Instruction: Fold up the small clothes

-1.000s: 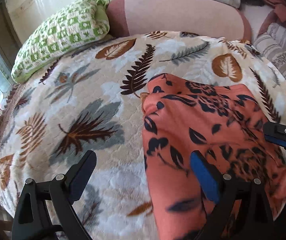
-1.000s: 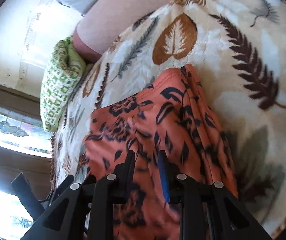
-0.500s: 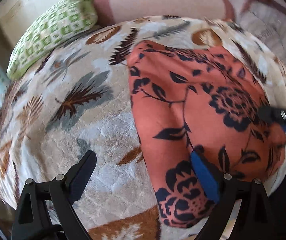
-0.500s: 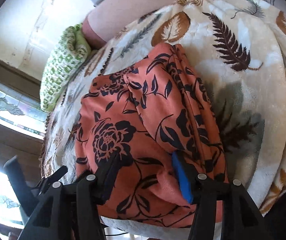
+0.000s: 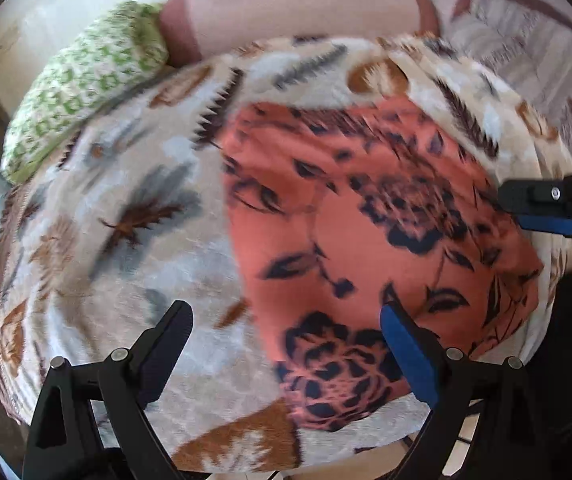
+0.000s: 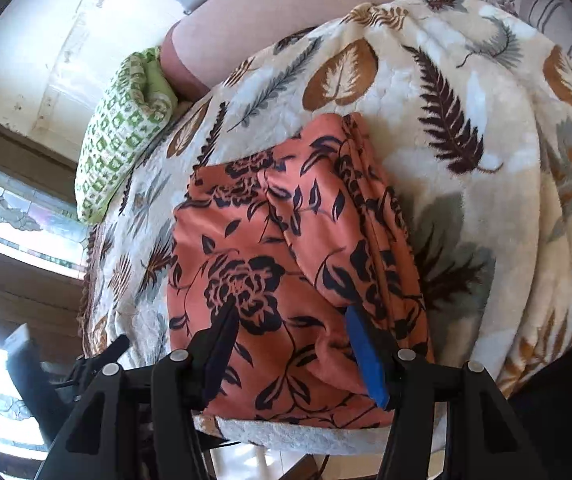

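An orange garment with dark flower print (image 5: pixel 365 240) lies folded flat on a leaf-patterned blanket (image 5: pixel 134 216); it also shows in the right wrist view (image 6: pixel 286 248). My left gripper (image 5: pixel 286 344) is open and empty, above the garment's near left edge. My right gripper (image 6: pixel 289 336) is open and empty, just above the garment's near edge; it shows at the right in the left wrist view (image 5: pixel 545 208). The garment's right side has bunched folds (image 6: pixel 377 216).
A green-and-white patterned pillow (image 5: pixel 86 80) lies at the far left of the blanket. A pink bolster (image 5: pixel 297 12) runs along the back. Striped bedding (image 5: pixel 525 52) is at the far right. The blanket's near edge (image 6: pixel 305 436) drops off just below the garment.
My right gripper has opened and let go of the garment. Both grippers have pulled back toward the near edge, and the garment now lies flat.
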